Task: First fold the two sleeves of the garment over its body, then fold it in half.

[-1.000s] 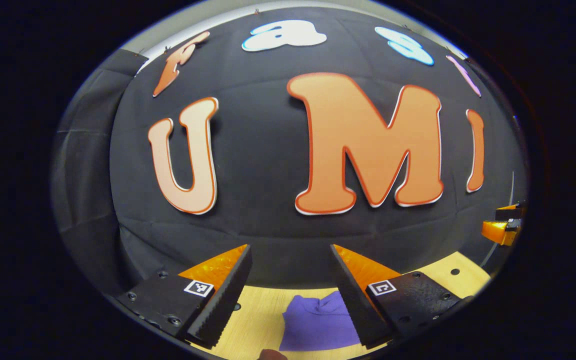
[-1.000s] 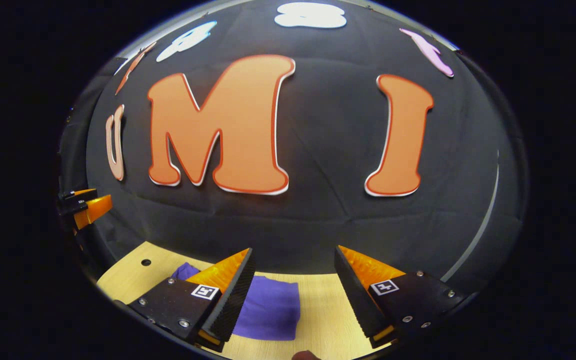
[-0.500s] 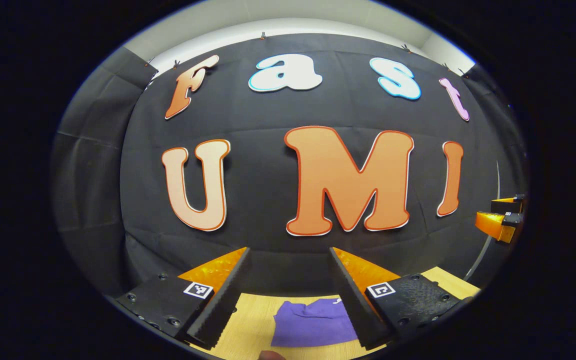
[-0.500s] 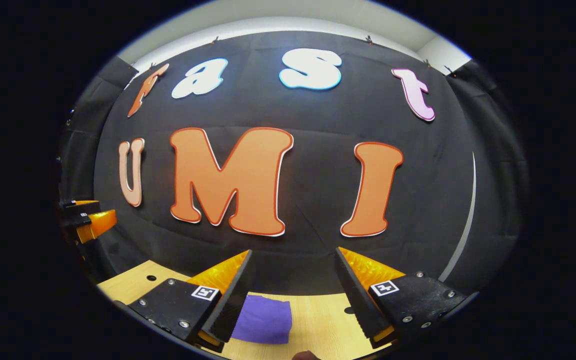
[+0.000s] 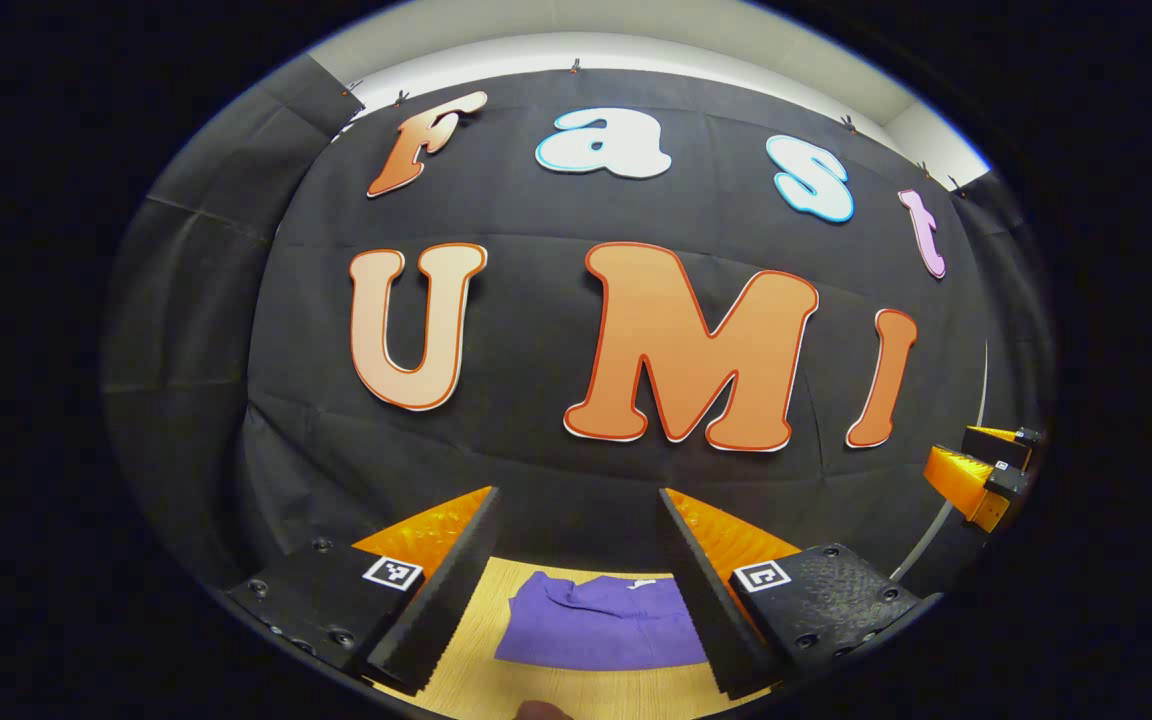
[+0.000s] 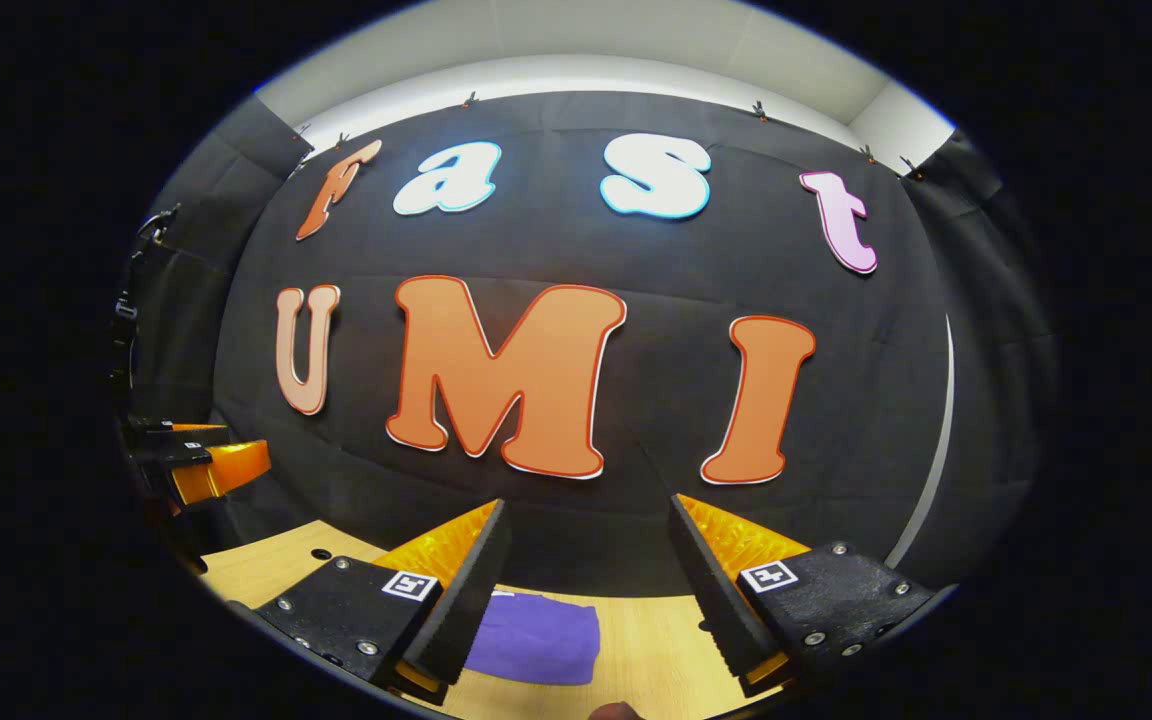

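The purple garment (image 5: 601, 633) lies folded into a compact rectangle on the wooden table (image 5: 476, 670), low in the left gripper view between my own fingers. My left gripper (image 5: 576, 590) is open, held above the table and apart from the cloth. In the right gripper view the same purple garment (image 6: 536, 640) lies low left of centre, partly behind the left finger. My right gripper (image 6: 586, 595) is open too and holds nothing. The right gripper (image 5: 986, 475) also shows at the far right edge of the left gripper view, and the left gripper (image 6: 198, 462) at the far left of the right gripper view.
The booth's black cloth wall (image 5: 536, 450) rises straight ahead behind the table. A small round hole (image 6: 321, 553) marks the table (image 6: 646, 650) near its left end. A fingertip (image 6: 616, 711) peeks in at the bottom edge.
Both grippers have tilted upward and drawn back, so the wall has slid down in view and the garment shows smaller and lower. Both stayed open.
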The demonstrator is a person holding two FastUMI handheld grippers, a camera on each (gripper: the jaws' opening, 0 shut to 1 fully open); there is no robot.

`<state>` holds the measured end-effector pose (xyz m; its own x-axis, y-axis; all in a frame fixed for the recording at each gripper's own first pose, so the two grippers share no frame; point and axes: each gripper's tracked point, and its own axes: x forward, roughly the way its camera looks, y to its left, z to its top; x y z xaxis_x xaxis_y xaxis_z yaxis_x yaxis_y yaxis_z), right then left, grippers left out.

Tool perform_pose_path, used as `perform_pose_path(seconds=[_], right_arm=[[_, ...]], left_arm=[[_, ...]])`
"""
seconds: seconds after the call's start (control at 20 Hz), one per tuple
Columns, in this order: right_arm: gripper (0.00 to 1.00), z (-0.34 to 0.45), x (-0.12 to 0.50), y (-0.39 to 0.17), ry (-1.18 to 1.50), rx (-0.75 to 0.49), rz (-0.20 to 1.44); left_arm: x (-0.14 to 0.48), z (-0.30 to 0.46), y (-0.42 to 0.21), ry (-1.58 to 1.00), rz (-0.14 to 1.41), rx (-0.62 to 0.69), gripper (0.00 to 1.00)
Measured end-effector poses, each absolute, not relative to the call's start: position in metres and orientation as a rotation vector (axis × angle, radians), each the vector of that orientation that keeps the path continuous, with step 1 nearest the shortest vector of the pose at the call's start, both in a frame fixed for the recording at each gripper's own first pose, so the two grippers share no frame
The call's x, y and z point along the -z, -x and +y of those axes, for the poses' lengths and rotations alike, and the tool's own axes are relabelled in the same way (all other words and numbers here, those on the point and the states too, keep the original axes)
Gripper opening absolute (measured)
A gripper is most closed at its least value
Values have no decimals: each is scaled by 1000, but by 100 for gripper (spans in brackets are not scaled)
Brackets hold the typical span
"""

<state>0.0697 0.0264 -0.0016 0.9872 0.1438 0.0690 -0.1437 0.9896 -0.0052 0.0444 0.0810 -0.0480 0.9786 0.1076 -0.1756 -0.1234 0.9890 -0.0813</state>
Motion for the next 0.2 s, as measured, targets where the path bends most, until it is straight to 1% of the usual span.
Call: perform_pose_path(seconds=[0.2], right_arm=[[94, 39, 26, -60, -7, -176, -28]], left_arm=[[64, 79, -31, 78, 198, -121, 97]])
